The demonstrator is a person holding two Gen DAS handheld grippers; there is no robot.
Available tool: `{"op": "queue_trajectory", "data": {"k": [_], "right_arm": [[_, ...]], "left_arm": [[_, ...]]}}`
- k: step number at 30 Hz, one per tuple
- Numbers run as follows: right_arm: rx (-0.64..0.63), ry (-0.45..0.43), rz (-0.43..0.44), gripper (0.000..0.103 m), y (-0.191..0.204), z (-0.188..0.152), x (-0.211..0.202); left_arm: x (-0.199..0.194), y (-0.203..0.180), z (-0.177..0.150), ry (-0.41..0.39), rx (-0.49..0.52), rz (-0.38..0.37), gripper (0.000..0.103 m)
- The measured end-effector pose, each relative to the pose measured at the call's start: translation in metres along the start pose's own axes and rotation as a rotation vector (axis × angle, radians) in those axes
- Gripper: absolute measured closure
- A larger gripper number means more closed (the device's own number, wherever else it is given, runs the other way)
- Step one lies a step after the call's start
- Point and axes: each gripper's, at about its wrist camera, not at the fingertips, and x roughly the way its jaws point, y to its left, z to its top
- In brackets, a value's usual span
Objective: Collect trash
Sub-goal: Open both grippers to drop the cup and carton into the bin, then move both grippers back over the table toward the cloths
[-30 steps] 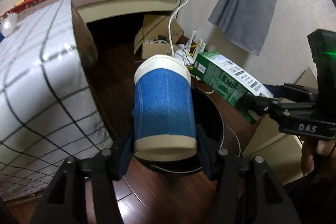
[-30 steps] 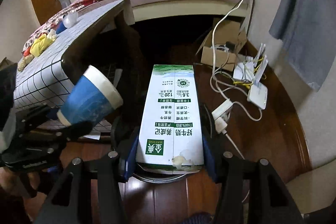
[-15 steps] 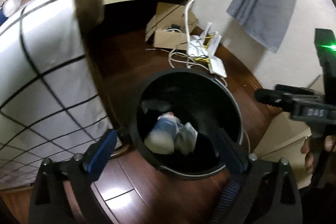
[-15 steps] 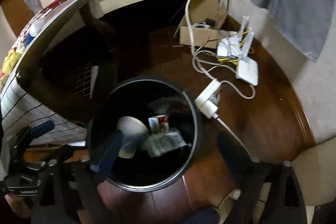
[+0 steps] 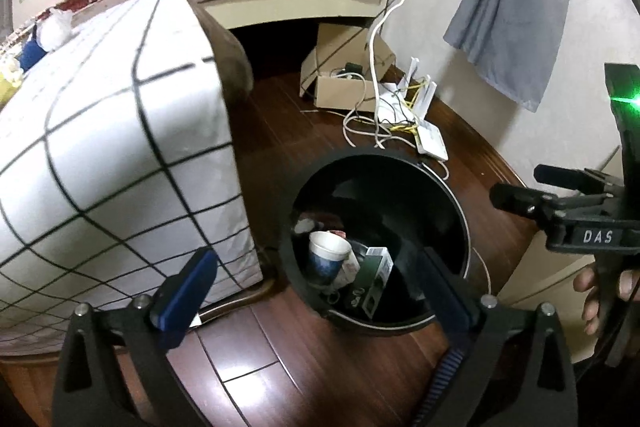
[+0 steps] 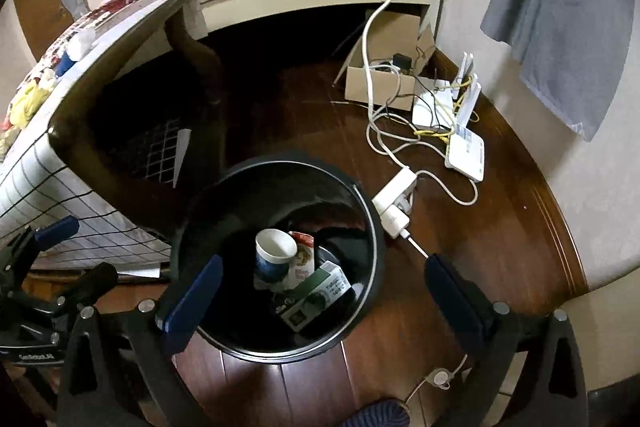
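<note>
A black round trash bin (image 5: 456, 203) stands on the wood floor; it also shows in the right wrist view (image 6: 372, 227). Inside lie a blue paper cup (image 5: 326, 257) (image 6: 274, 253), a green milk carton (image 5: 372, 277) (image 6: 316, 293) and a small red-and-white pack (image 6: 302, 255). My left gripper (image 5: 316, 289) is open and empty above the bin's near rim. My right gripper (image 6: 320, 293) is open and empty above the bin. The right gripper shows at the right edge of the left wrist view (image 5: 516, 191).
A table with a white checked cloth (image 5: 100, 155) stands left of the bin. A cardboard box (image 6: 380, 83), white routers (image 6: 464, 147), a power strip (image 6: 394, 201) and cables lie on the floor behind. A grey cloth (image 5: 516, 7) hangs on the right wall.
Both grippers opened. The blue cup and the milk carton dropped into the bin and now lie still inside it. Both grippers have risen a little.
</note>
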Motion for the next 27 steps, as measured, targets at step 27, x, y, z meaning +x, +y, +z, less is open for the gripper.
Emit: {"op": "queue_trajectory", "data": {"k": [27], "right_arm": [[-0.196,-0.143,0.058,0.001,0.084,0.024,-0.047]], "left_arm": [[-0.081,0.054,0.008,-0.165,-0.073,0.149,0.003]]}}
